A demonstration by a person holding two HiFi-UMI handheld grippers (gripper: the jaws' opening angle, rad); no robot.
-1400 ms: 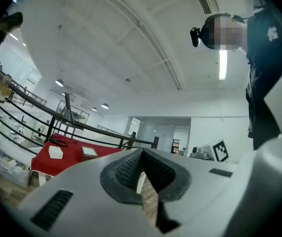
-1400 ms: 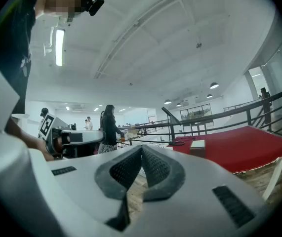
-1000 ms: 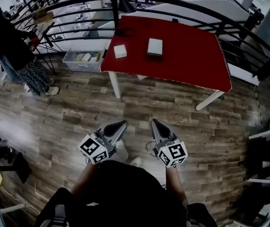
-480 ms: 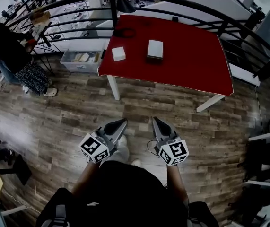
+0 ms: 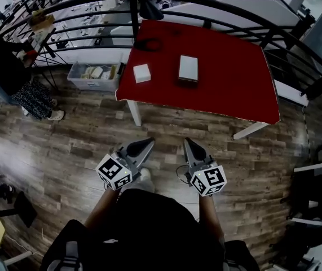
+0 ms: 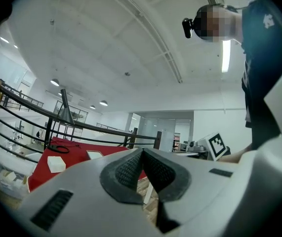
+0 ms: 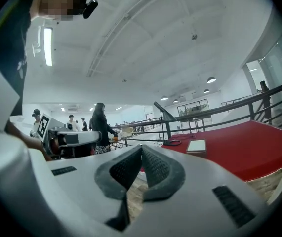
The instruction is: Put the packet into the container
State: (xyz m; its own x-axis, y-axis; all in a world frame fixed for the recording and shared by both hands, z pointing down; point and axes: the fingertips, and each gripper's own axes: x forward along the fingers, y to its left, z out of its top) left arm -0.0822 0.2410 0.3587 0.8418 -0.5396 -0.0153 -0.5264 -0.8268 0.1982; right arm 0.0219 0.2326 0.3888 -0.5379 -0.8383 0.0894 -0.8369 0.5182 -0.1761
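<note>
The left gripper [image 5: 148, 143] and right gripper [image 5: 187, 142] hover above the wooden floor [image 5: 65, 151], jaws pressed together and empty, short of the red desk [image 5: 228, 78], where the white packet [image 5: 142, 73] lies left of, apart from, the container [image 5: 188, 69].

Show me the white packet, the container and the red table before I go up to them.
white packet [image 5: 142, 72], head view, middle of its top face.
container [image 5: 188, 69], head view, middle of its top.
red table [image 5: 234, 81], head view, bare red surface to the right of the container.
</note>
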